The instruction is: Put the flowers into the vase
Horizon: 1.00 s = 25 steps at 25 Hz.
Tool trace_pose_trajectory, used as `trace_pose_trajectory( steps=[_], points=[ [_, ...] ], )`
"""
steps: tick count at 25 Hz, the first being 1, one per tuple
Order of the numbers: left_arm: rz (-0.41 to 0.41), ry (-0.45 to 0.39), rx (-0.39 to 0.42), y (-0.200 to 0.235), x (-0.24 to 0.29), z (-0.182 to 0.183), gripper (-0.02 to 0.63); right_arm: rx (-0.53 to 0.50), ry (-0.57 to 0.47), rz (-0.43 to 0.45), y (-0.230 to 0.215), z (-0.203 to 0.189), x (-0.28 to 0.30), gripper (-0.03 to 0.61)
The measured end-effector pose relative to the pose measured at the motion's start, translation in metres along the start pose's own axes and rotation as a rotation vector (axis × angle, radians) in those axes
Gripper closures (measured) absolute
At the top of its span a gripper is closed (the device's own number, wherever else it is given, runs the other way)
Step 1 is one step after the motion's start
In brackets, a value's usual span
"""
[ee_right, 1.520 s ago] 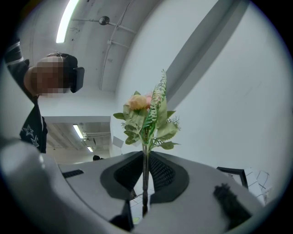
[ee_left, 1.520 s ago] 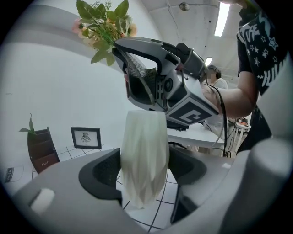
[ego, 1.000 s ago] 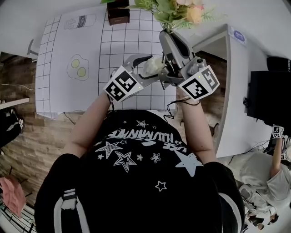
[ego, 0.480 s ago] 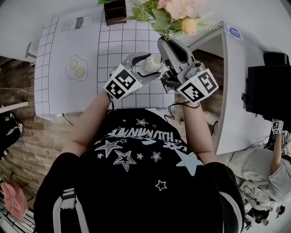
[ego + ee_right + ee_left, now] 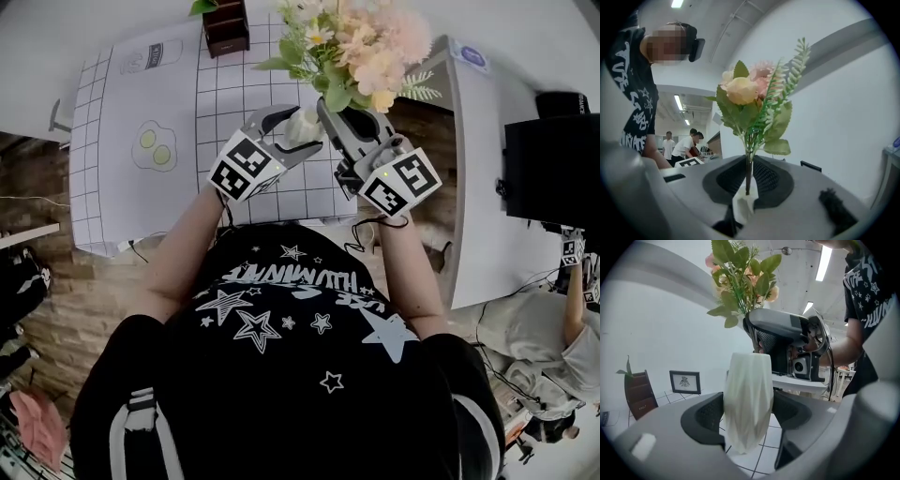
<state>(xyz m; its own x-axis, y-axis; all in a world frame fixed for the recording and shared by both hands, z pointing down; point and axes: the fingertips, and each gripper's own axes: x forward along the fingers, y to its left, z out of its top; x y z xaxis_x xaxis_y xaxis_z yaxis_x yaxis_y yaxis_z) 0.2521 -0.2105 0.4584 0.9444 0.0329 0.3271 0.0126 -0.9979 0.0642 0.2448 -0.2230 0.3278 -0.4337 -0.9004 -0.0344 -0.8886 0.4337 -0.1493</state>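
Observation:
A white faceted vase [image 5: 747, 380] stands on the gridded mat [image 5: 169, 103], and my left gripper [image 5: 747, 416] is shut on its body, a pad pressing each side. In the head view the vase [image 5: 305, 124] shows just past the left gripper [image 5: 289, 131]. My right gripper [image 5: 748, 180] is shut on the thin stems of the flowers [image 5: 750, 98], a bunch of peach and pink blooms with green leaves. The flowers [image 5: 361, 52] stand upright over the vase, with the right gripper [image 5: 330, 112] close beside it. The stem ends reach the vase's mouth [image 5: 744, 204].
A dark wooden box [image 5: 225, 23] sits at the mat's far edge, with a framed picture [image 5: 685, 382] near it. A fried-egg print [image 5: 155, 145] marks the mat's left. The table ends at right by a white cabinet [image 5: 478, 169] and a black monitor [image 5: 553, 178].
My right gripper has come down with the flowers, bringing the stems to the vase's mouth. The left gripper has kept still, holding the vase.

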Motion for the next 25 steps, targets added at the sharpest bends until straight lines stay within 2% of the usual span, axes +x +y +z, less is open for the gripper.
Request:
trace_pose_trajectory(
  steps=[5,12,18,25],
  points=[
    [0.005,-0.011,-0.006,0.000,0.002,0.002,0.284,-0.034,0.045,-0.045,-0.001,-0.011,-0.004,0.532],
    [0.008,-0.028,-0.047,0.002,0.002,0.000,0.282,-0.190,0.183,-0.101,0.008,-0.038,0.000,0.532],
    [-0.005,-0.037,-0.067,0.002,0.002,-0.001,0.281,-0.153,0.184,-0.150,0.008,-0.040,-0.003,0.529],
    [-0.013,-0.042,-0.086,0.001,0.002,-0.003,0.278,-0.158,0.221,-0.269,0.009,-0.041,-0.009,0.514]
  ],
)
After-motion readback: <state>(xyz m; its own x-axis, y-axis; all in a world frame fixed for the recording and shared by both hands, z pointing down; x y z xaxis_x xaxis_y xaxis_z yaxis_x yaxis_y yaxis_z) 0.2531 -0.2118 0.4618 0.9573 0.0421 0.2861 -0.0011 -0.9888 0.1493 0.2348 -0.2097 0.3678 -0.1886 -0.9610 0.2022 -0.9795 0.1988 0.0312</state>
